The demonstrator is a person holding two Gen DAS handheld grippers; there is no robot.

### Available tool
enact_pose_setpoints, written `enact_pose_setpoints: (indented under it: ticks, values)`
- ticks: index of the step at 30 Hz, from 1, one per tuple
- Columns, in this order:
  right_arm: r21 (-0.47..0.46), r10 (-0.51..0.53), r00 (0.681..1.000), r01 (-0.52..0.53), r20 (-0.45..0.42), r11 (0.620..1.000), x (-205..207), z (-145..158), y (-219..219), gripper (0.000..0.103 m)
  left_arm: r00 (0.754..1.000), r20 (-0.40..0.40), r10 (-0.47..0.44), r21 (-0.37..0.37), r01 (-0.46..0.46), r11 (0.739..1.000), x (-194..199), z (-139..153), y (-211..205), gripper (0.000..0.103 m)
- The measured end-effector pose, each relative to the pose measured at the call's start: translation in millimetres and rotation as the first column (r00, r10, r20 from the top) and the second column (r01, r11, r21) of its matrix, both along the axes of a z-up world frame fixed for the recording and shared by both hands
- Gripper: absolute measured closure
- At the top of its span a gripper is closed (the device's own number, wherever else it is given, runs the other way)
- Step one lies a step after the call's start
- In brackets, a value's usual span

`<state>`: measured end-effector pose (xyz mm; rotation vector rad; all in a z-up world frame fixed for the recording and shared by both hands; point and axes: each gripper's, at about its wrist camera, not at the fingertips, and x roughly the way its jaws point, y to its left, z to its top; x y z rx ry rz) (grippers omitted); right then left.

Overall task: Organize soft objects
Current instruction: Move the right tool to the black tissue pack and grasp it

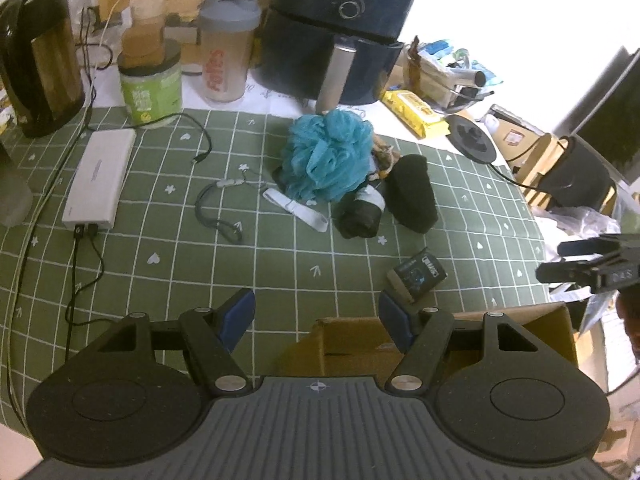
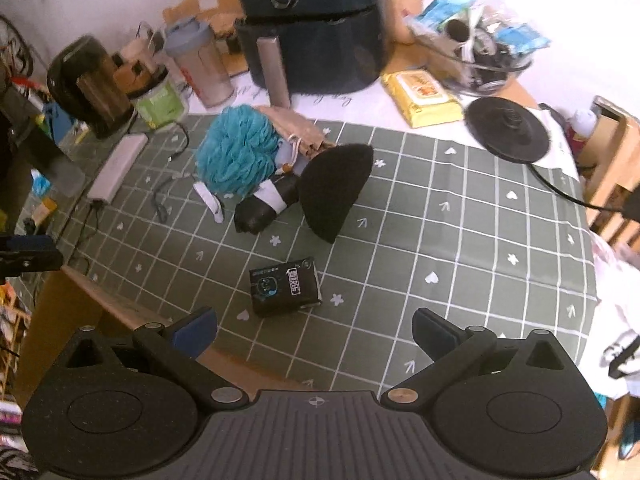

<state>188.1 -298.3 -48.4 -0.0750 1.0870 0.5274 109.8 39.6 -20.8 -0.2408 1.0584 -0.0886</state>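
Observation:
A teal mesh bath puff lies mid-table on the green checked cloth, with a white strap in front of it. Beside it lie a rolled black cloth with a white band, a black half-round sponge and a tan drawstring pouch. A small black packet lies nearer. My left gripper hangs open and empty above the cloth and a cardboard box. My right gripper is open too, just short of the packet.
A black air fryer, shaker bottle, green jar, dark kettle and white power bank with cables line the back and left. A yellow wipes pack and kettle base sit at the right.

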Motion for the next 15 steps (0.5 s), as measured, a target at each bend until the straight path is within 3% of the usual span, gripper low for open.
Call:
enact_pose_setpoints:
  ticks: [8,15]
  values:
    - [-0.04,0.123,0.989,-0.127,-0.084,0.991,39.1,-28.0,35.3,0.0,0.998,-0.025,0.064,-0.027,-0.065,0.998,-2.1,-4.4,24.3,0.035]
    - [-0.054,0.226,0.957,-0.24,-0.184,0.969,72.8,-65.0,67.8,0.003,0.993,-0.036,0.111,-0.028,-0.112,0.993,-5.8,-5.1,38.1,0.035]
